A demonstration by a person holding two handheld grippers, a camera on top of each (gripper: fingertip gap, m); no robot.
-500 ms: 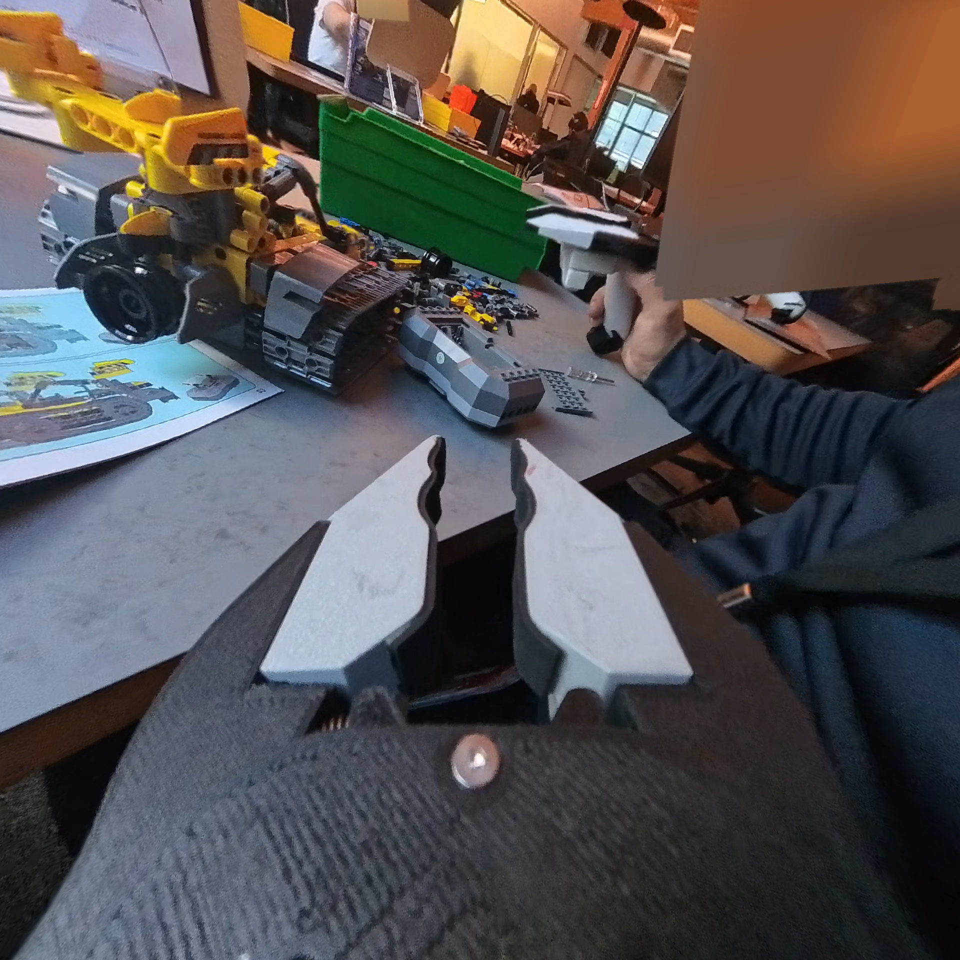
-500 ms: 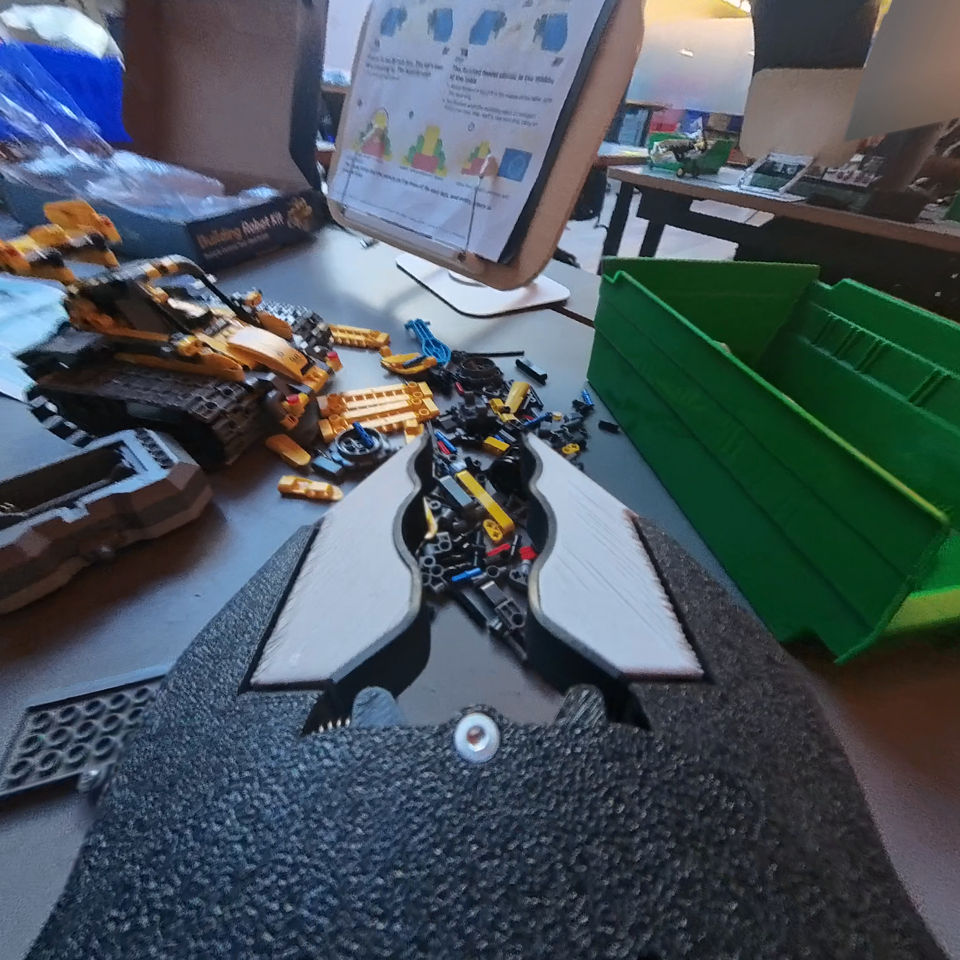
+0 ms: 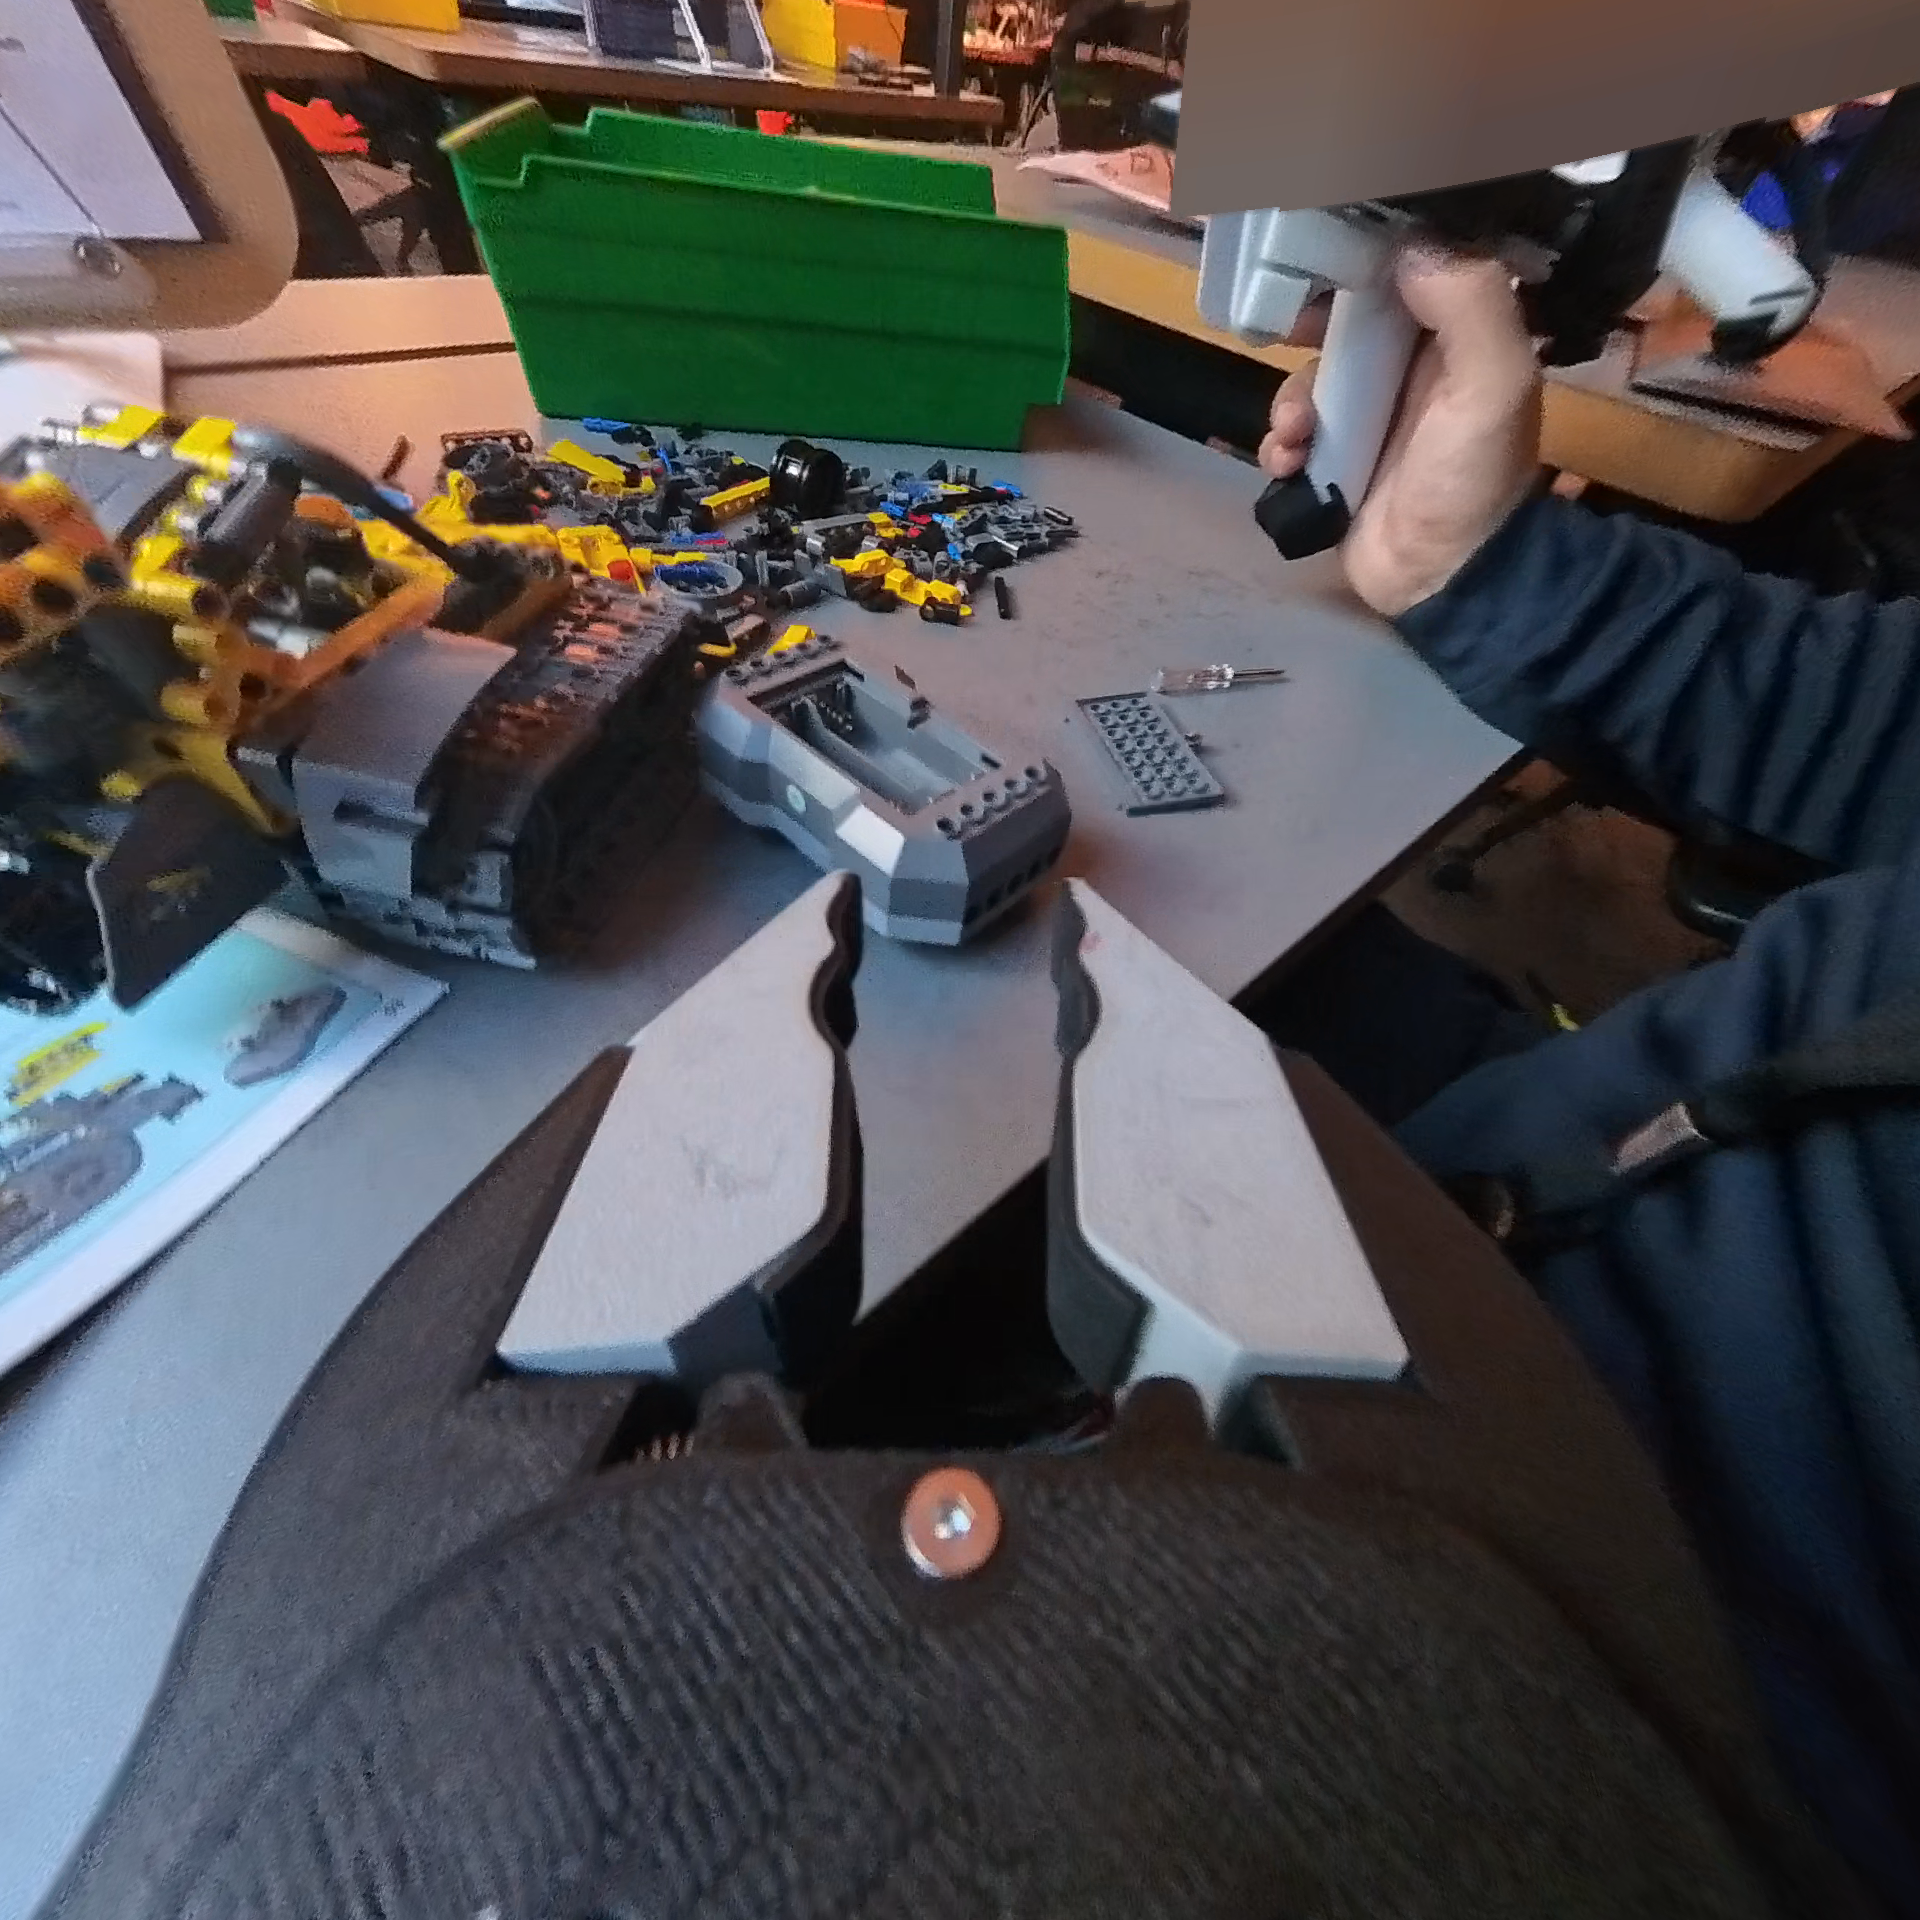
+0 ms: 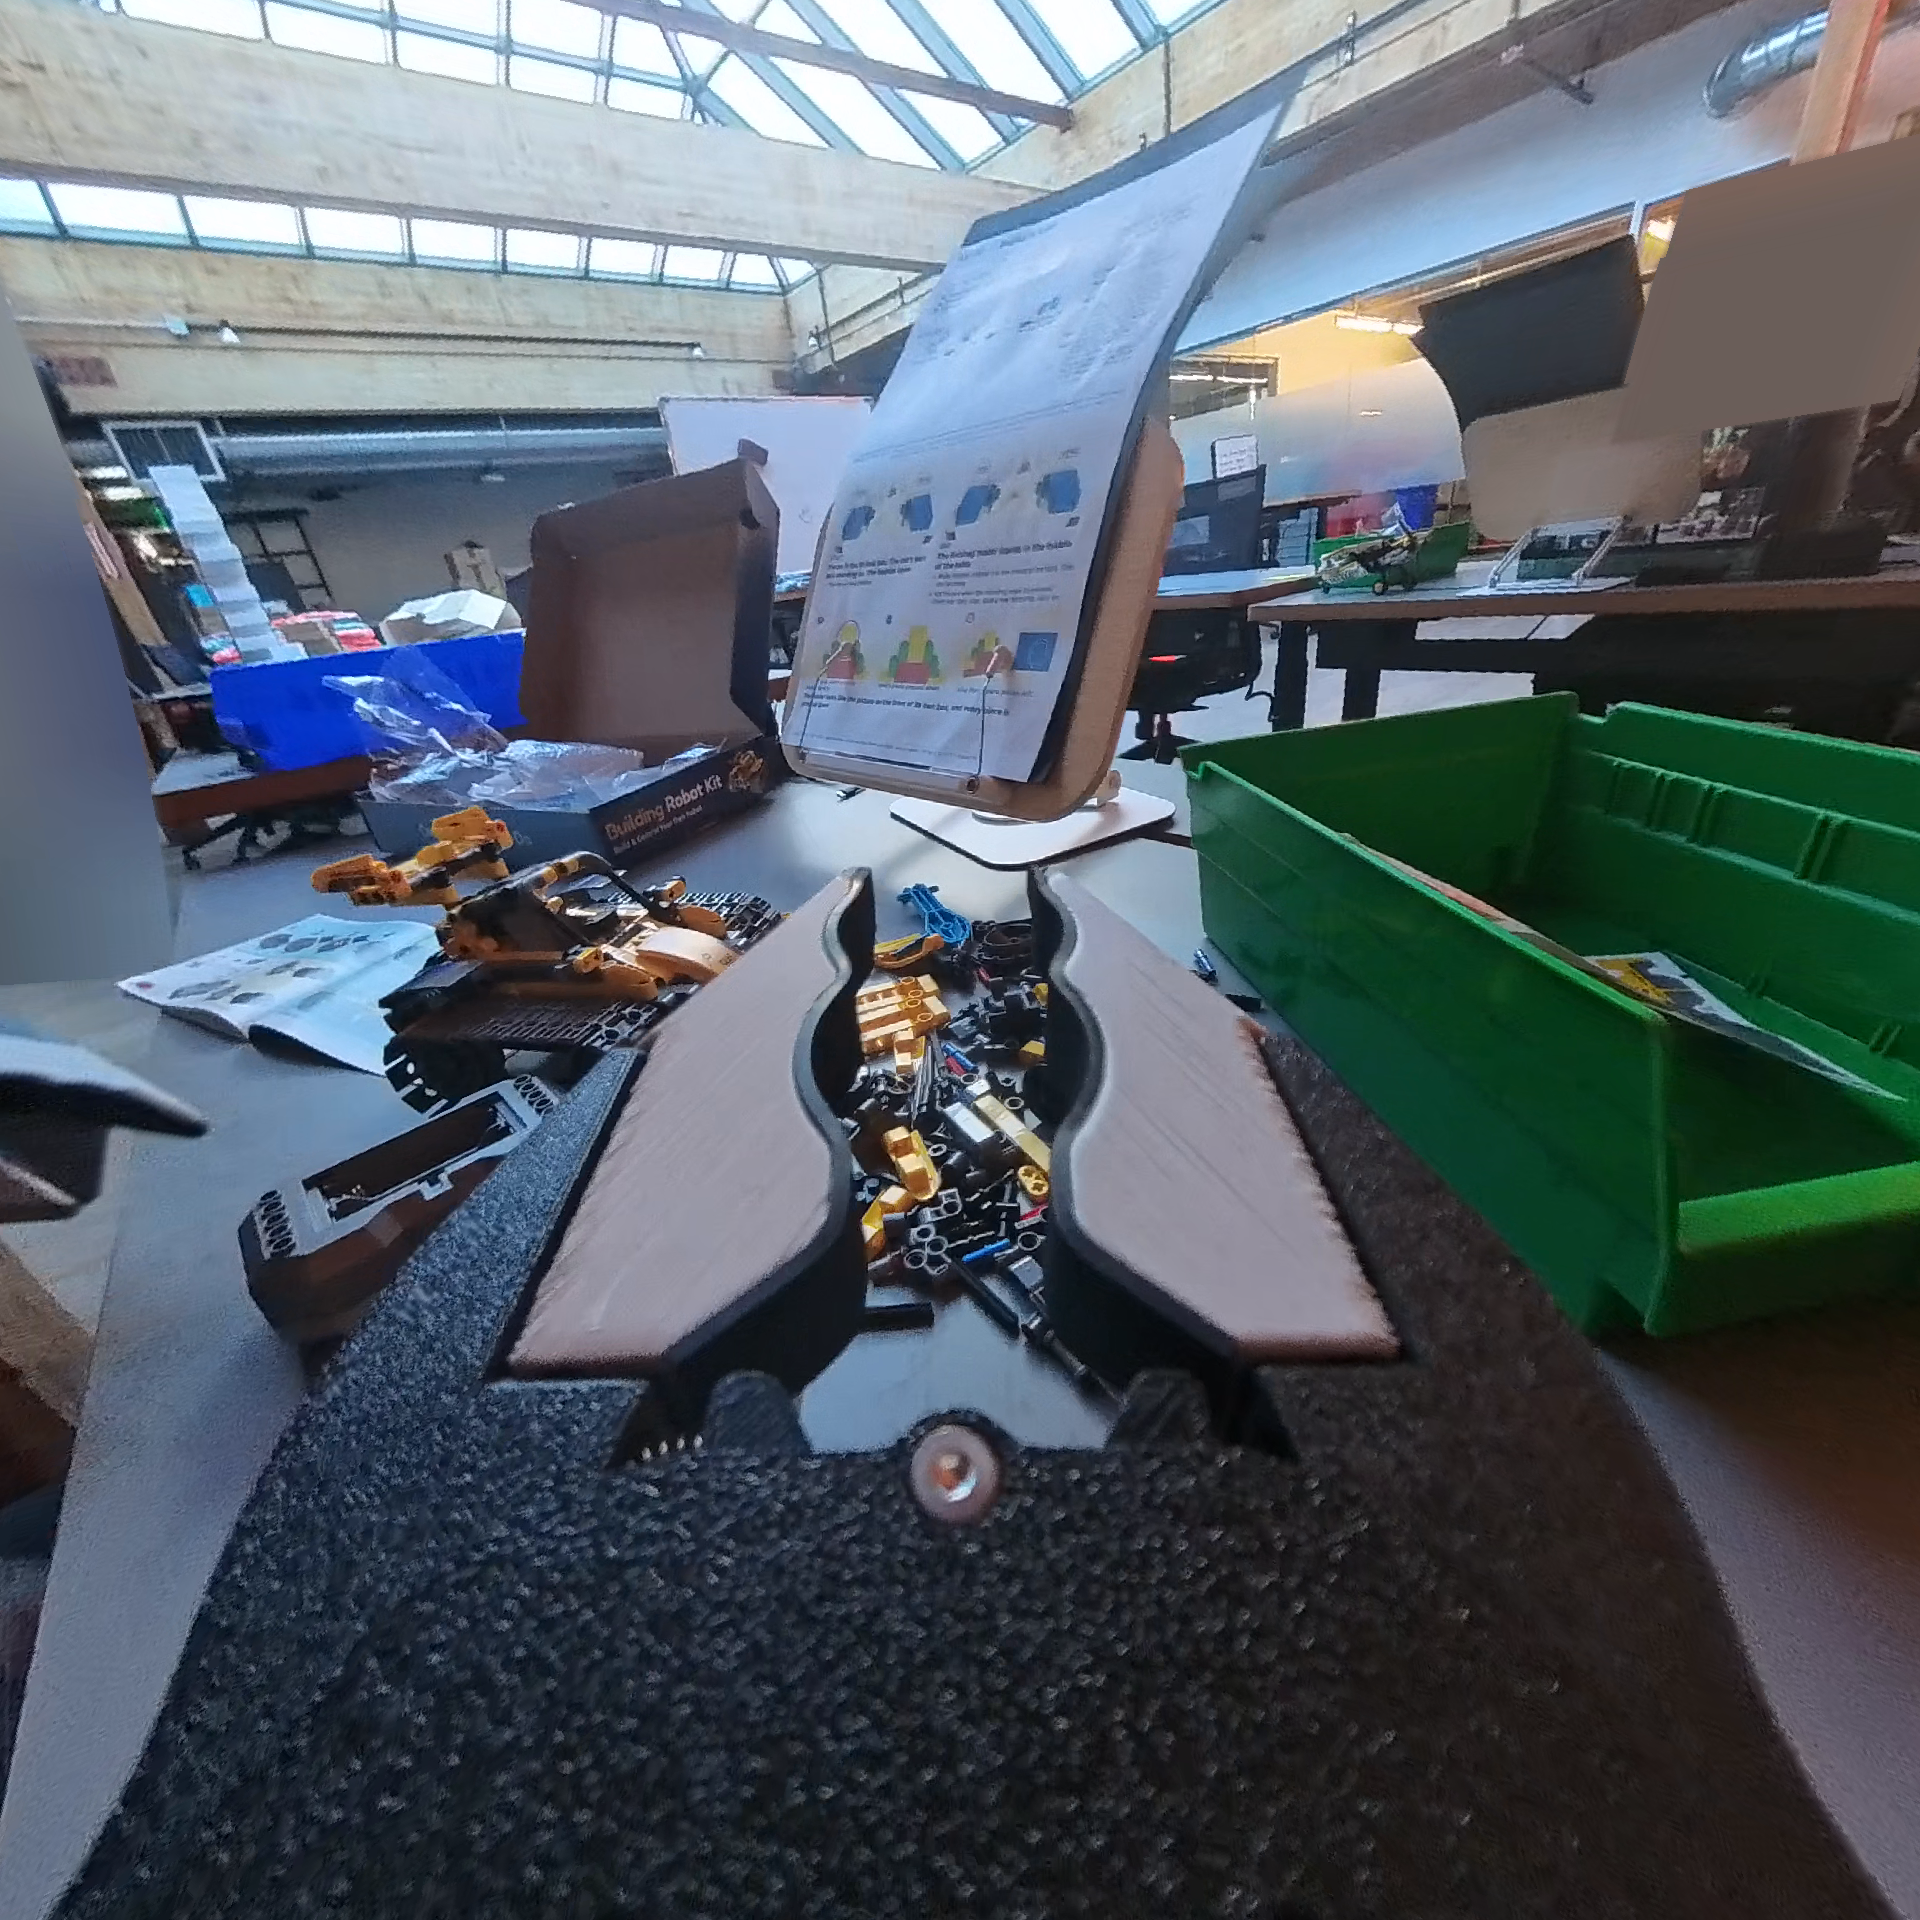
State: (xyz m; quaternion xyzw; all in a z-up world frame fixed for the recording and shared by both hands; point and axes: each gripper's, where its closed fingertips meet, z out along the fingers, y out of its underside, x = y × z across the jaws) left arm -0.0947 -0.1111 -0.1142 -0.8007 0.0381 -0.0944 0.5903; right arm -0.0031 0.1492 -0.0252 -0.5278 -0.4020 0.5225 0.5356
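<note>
My left gripper (image 3: 956, 914) is open and empty. It hovers over the grey table (image 3: 1195, 582), just short of a grey brick-built housing (image 3: 883, 790). A yellow and black tracked brick vehicle (image 3: 312, 675) stands to its left. My right gripper (image 4: 951, 899) is open and empty, raised above a pile of small loose pieces (image 4: 956, 1122). A hand holds it at the right of the left wrist view (image 3: 1351, 343). The vehicle (image 4: 540, 966) and the housing (image 4: 384, 1205) lie to its left.
A green bin (image 3: 769, 281) stands behind the pile (image 3: 831, 530) and to the right in the right wrist view (image 4: 1558, 987). A grey studded plate (image 3: 1148, 748) and a small screwdriver (image 3: 1216, 677) lie near the table edge. There is also an instruction booklet (image 3: 156, 1122), a page stand (image 4: 997, 582) and an open box (image 4: 644, 748). Spacing between my two grippers at the tips: around 30 cm.
My left gripper has moved forward over the table toward the grey housing and opened a little wider. My right gripper has risen and tilted up above the pile.
</note>
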